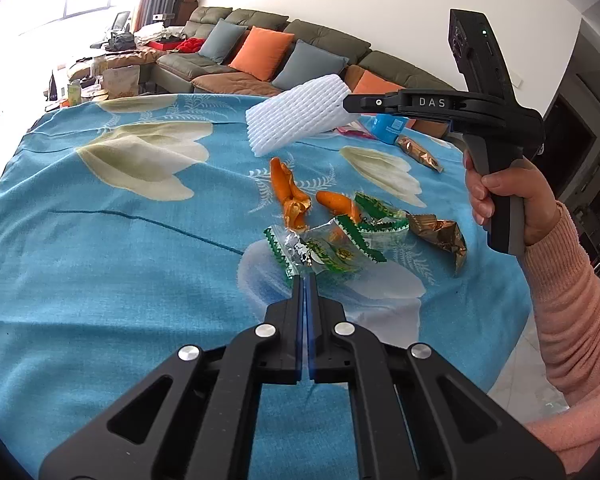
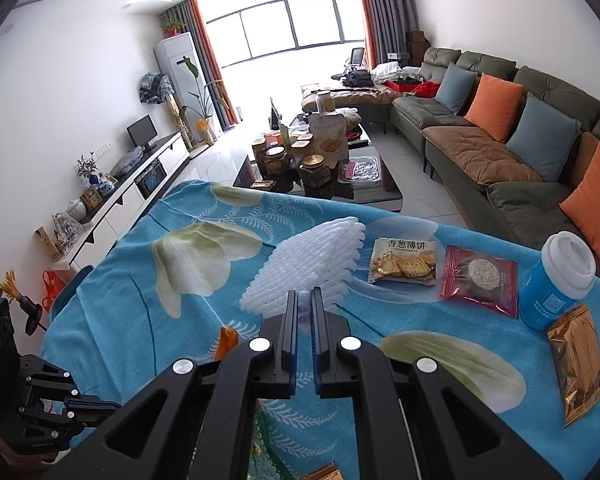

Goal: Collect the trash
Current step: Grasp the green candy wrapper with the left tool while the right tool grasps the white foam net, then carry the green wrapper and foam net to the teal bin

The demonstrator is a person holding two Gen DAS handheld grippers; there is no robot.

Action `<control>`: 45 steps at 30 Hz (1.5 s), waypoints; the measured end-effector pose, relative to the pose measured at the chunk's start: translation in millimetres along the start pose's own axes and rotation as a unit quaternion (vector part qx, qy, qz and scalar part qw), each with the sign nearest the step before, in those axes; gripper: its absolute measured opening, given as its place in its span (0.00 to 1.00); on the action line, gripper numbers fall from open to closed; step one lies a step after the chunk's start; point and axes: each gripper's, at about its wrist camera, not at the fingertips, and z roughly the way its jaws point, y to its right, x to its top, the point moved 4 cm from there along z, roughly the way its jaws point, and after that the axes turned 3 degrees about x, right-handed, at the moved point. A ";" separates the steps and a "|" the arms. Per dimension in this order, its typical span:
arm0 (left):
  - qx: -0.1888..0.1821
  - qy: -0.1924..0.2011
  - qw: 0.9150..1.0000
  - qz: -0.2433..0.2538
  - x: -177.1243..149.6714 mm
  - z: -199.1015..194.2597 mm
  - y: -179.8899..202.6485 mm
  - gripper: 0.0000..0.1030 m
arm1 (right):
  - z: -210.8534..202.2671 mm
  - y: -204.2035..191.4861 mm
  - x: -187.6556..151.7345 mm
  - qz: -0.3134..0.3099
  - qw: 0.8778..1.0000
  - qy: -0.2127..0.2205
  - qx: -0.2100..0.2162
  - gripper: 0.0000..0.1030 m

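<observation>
Item: white ribbed foam fruit net (image 1: 300, 114), pinched in right claw (image 1: 346, 102), held above blue floral-cloth worktop (image 1: 100, 240). Item: green-edged clear plastic wrapper (image 1: 320, 250), pinched at its edge by left claw (image 1: 305, 276), resting on worktop. Step: pickup. Next: carry both to a bin, none visible.

From my remote station I read "DAS" on the black handheld right gripper (image 1: 346, 103) and "香葱薄饼" on the pale cracker packet (image 2: 403, 261).
</observation>
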 end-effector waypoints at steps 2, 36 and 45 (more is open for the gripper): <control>0.002 0.000 1.000 -0.003 2.4 0.3 0.0 0.31 | -8.0 -4.9 0.8 -0.002 1.000 0.010 0.004 0.05; 0.084 0.042 0.992 -0.087 -17.0 -78.5 -75.4 0.07 | -24.1 -117.9 -31.4 -0.005 0.985 0.061 0.161 0.05; 0.142 0.072 0.978 -0.137 -47.3 -139.0 -132.6 0.07 | 8.9 -168.2 -36.0 -0.021 0.977 0.033 0.209 0.05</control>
